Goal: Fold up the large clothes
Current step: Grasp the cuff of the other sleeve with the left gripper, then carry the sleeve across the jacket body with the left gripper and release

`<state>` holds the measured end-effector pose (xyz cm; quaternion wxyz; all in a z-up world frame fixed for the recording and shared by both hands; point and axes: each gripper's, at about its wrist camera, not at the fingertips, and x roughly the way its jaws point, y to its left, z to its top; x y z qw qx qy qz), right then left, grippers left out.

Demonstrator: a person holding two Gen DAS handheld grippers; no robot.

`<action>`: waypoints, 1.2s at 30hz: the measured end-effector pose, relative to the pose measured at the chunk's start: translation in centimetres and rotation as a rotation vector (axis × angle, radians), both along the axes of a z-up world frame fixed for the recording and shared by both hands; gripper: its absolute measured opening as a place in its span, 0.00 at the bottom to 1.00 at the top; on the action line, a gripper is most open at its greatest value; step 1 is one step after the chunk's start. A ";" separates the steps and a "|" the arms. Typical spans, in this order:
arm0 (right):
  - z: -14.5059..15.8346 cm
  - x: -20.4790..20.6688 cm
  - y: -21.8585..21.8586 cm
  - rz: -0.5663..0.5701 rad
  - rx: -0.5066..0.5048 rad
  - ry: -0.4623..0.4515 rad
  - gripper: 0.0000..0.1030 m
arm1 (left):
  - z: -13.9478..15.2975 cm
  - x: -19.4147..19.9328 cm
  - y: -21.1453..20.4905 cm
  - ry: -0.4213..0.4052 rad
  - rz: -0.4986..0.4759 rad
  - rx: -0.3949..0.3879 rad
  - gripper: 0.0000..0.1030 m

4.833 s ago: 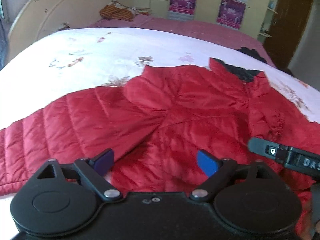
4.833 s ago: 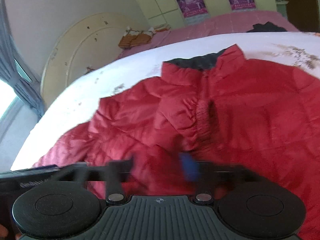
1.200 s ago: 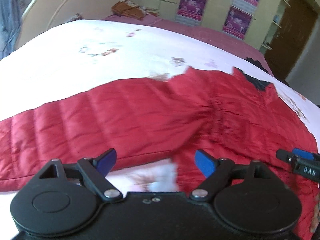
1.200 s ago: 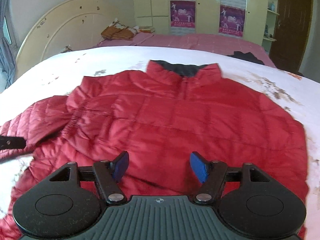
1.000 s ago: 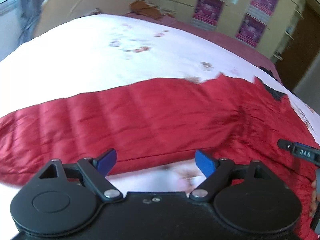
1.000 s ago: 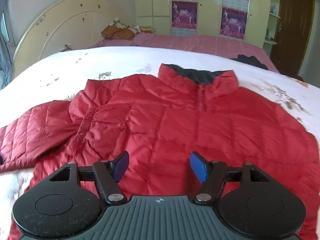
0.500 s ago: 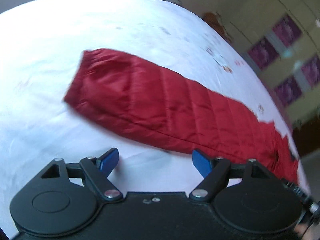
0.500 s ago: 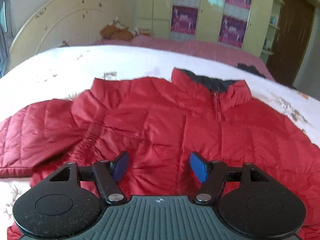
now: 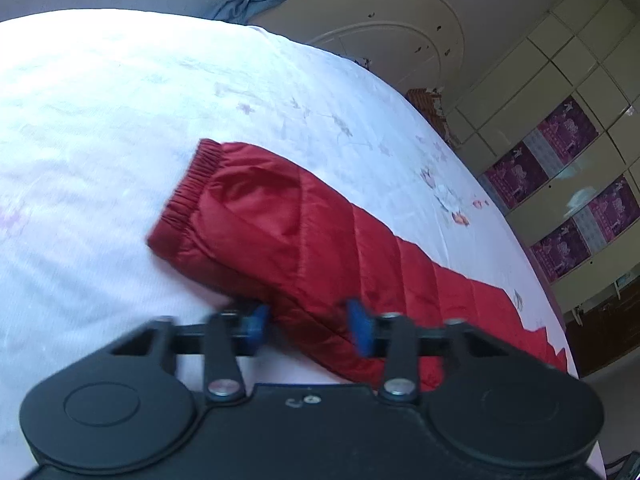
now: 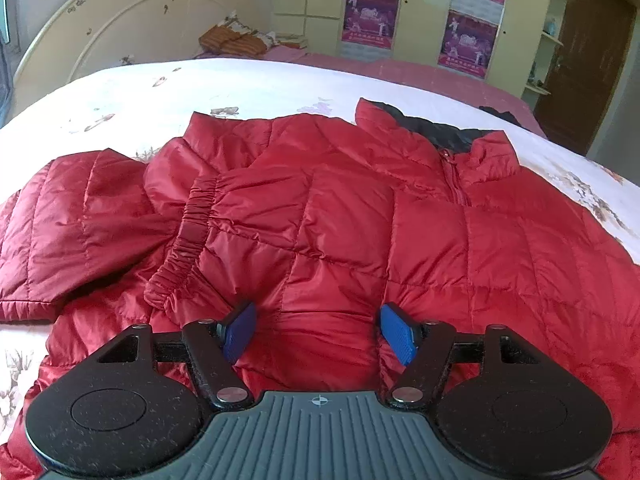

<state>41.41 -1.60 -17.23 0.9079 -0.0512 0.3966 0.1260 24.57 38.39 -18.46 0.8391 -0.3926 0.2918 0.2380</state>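
A red quilted jacket (image 10: pixel 360 216) lies front up on a white flowered bed sheet (image 10: pixel 248 84), its dark-lined collar (image 10: pixel 440 128) at the far side. One sleeve is folded across the chest, its elastic cuff (image 10: pixel 188 236) at the left. The other sleeve (image 9: pixel 320 248) stretches out over the sheet in the left wrist view, with its cuff (image 9: pixel 180 196) at the far end. My left gripper (image 9: pixel 308 326) is low over this sleeve's near edge, jaws partly closed around the fabric, blurred. My right gripper (image 10: pixel 318 332) is open and empty above the jacket's lower front.
A cream curved headboard (image 10: pixel 120 28) stands at the far left of the bed. Cupboards with purple posters (image 10: pixel 372 16) line the back wall. A brown door (image 10: pixel 592 52) is at the right. Folded orange cloth (image 10: pixel 236 42) and a dark garment (image 10: pixel 500 114) lie on the pink bedding behind.
My left gripper has swung left along the outstretched sleeve toward its cuff, dropped onto the sleeve's edge, and its jaws have narrowed. My right gripper has drifted slightly over the jacket, still open.
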 end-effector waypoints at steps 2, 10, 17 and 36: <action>-0.1 -0.1 0.0 -0.004 0.000 -0.006 0.66 | 0.2 0.3 0.2 -0.009 -0.011 -0.003 0.18; 1.0 0.5 -0.5 -0.012 0.036 0.031 0.67 | 6.0 4.1 -4.1 -0.123 -0.231 0.183 0.13; 2.9 0.2 -2.9 -0.018 0.097 0.002 0.67 | 9.7 9.5 -12.7 -0.213 -0.469 0.263 0.14; 5.2 -2.4 -19.5 -0.235 0.216 -0.009 0.67 | 2.5 21.1 -39.8 -0.069 -1.137 0.402 0.18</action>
